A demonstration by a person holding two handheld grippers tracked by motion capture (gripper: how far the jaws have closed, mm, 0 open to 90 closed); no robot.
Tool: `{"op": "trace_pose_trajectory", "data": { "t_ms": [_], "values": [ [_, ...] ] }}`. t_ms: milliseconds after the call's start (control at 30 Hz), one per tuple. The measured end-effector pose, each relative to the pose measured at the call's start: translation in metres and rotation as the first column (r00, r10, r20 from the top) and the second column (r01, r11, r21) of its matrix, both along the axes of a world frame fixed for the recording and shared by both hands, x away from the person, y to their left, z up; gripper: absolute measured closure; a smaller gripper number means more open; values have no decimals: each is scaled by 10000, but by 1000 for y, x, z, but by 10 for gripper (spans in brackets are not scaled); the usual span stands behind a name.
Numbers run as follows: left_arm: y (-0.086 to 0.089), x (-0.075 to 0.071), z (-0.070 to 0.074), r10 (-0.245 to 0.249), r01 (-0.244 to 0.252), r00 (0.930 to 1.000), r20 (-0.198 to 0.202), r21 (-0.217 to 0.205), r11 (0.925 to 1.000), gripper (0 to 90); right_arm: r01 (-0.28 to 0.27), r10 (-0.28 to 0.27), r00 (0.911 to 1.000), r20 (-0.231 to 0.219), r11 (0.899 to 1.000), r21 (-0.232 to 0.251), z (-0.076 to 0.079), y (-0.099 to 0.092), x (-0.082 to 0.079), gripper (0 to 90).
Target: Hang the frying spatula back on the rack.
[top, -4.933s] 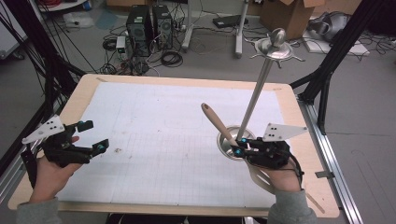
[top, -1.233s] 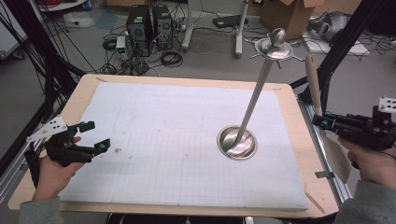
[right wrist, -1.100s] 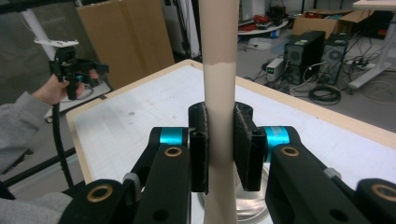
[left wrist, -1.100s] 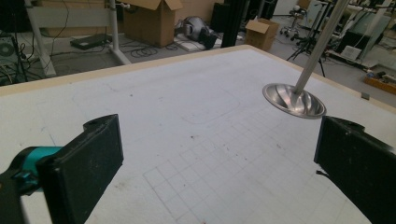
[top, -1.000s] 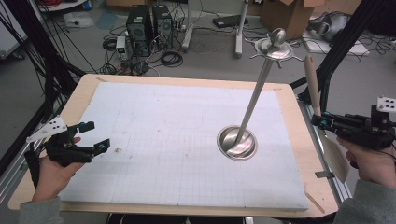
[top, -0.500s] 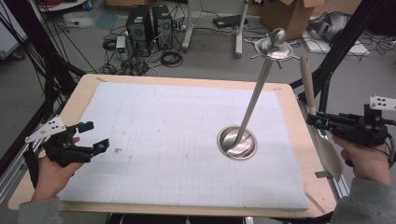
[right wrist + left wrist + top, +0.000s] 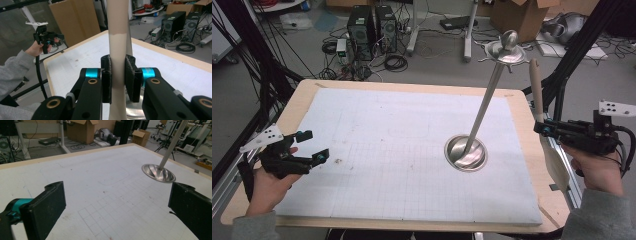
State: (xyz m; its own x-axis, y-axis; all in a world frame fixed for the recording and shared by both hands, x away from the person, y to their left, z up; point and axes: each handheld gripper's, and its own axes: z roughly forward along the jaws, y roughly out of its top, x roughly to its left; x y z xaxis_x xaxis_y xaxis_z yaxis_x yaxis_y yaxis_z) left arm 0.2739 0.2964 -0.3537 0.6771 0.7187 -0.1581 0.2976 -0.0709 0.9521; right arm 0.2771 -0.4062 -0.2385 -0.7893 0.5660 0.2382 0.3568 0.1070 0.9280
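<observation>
In the right gripper view, the wooden spatula (image 7: 117, 45) is cut off by the upper and lower frame edges; its ends are not visible, and the closed pads (image 7: 107, 77) of the right tongs (image 7: 117, 78) hide part of its shaft. The metal base (image 7: 133, 111) of the stand, at lower centre, is largely hidden behind the tongs. In the left gripper view, the stand pole (image 7: 172, 143) leaves the upper right frame edge. The left tongs (image 7: 117, 207) are cropped at the bottom corners.
</observation>
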Motion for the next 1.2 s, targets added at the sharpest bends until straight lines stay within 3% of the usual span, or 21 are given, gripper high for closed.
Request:
{"op": "trace_pose_trajectory", "data": {
  "t_ms": [600, 1200],
  "values": [
    [-2, 1, -1, -64, 64, 10000, -57, 9, 10000, 18, -189, 188, 9998, -108, 9998, -79, -11, 16, 11, 780],
    [-1, 1, -1, -40, 40, 10000, -61, -5, 10000, 18, -33, 35, 10000, 36, 9987, -505, -15, 30, 20, 781]
  ]
}}
